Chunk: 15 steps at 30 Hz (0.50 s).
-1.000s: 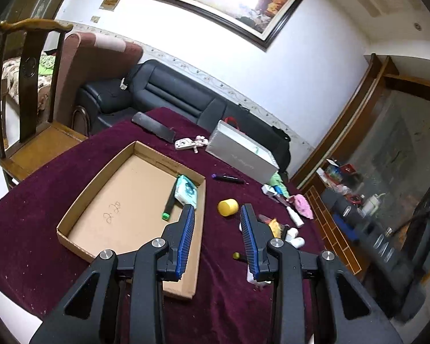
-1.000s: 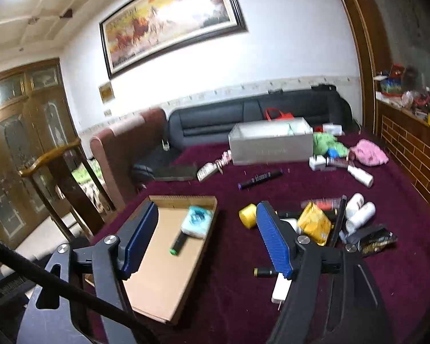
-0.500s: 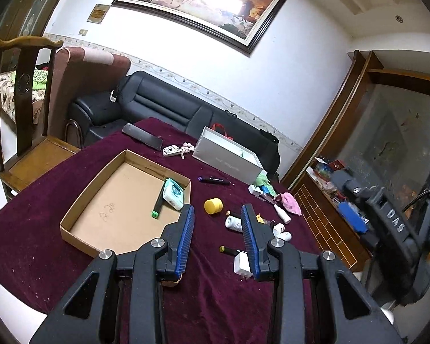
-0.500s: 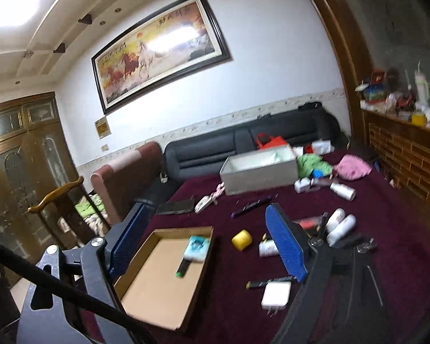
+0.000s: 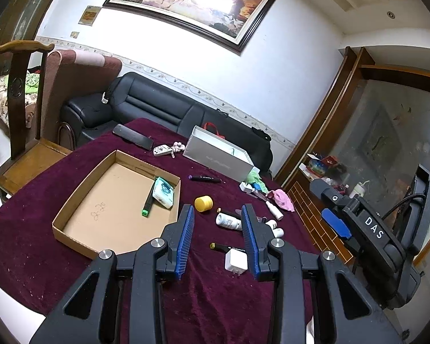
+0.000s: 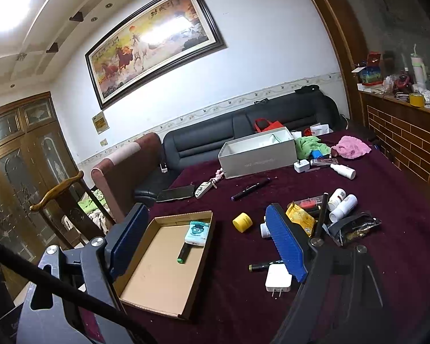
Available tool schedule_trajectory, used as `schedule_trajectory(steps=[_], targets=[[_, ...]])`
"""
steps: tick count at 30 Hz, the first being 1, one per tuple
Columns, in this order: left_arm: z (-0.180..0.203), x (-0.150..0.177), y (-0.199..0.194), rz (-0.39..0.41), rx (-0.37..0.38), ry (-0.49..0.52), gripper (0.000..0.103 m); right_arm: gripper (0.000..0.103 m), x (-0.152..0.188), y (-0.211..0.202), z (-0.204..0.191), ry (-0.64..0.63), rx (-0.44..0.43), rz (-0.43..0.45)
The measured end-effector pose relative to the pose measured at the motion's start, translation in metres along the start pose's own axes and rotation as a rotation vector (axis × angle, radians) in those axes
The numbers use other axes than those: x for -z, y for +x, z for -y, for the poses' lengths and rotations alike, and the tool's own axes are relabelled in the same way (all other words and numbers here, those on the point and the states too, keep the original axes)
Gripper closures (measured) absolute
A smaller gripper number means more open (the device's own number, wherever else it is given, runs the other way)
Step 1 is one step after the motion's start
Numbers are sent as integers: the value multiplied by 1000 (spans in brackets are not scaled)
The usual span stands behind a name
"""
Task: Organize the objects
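From your left wrist camera, your left gripper [image 5: 217, 223] is hanging with its ribbed blue pads parted and empty above the plush maroon tablecloth [image 5: 37, 246], with the flat cardboard tray [image 5: 71, 215] lying just off its left finger, a square white charger [image 5: 236, 261] sitting below the gap, and a round yellow cap [image 5: 203, 203] resting just ahead, while the right gripper [image 5: 334, 223] is showing off to the right. From your right wrist camera, your right gripper [image 6: 206, 229] is standing wide apart and holding nothing, its left finger overlapping the tray's near-left wall and its right finger hovering over the charger [image 6: 278, 279] and a crumpled yellow packet [image 6: 301, 220], with a black leather sofa [image 6: 243, 132] stretching beyond the table's far edge and bare cloth lying open ahead of the fingers.
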<state>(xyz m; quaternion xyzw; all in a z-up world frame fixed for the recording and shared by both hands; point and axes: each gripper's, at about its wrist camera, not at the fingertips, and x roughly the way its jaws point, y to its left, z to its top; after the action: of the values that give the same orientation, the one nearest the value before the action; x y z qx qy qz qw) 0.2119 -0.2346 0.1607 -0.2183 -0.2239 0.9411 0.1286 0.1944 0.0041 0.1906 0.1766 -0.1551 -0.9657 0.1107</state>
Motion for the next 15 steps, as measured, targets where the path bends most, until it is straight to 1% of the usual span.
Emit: schedule_trajectory(steps=[6,7,9,11,12,15], targets=[[2,3,7,-15,2,10,71,18,4,7,2,-1,-6,-30],[1,4,9,-20,-3,6,69,18,6,8,2,-9,1,-29],[0,4,13,-42,7,-1,69,19,8,14,3,-23,26,-48],[2,3,11,-40,12,6,69,19,5,13,8,-3,0,-55],[3,2,8,-34,16,12,69,19,1,7,10,-1,-1,-38],[6,-4,-1,-17,30,29,69,18,-22,-19,14,-36,35,41]])
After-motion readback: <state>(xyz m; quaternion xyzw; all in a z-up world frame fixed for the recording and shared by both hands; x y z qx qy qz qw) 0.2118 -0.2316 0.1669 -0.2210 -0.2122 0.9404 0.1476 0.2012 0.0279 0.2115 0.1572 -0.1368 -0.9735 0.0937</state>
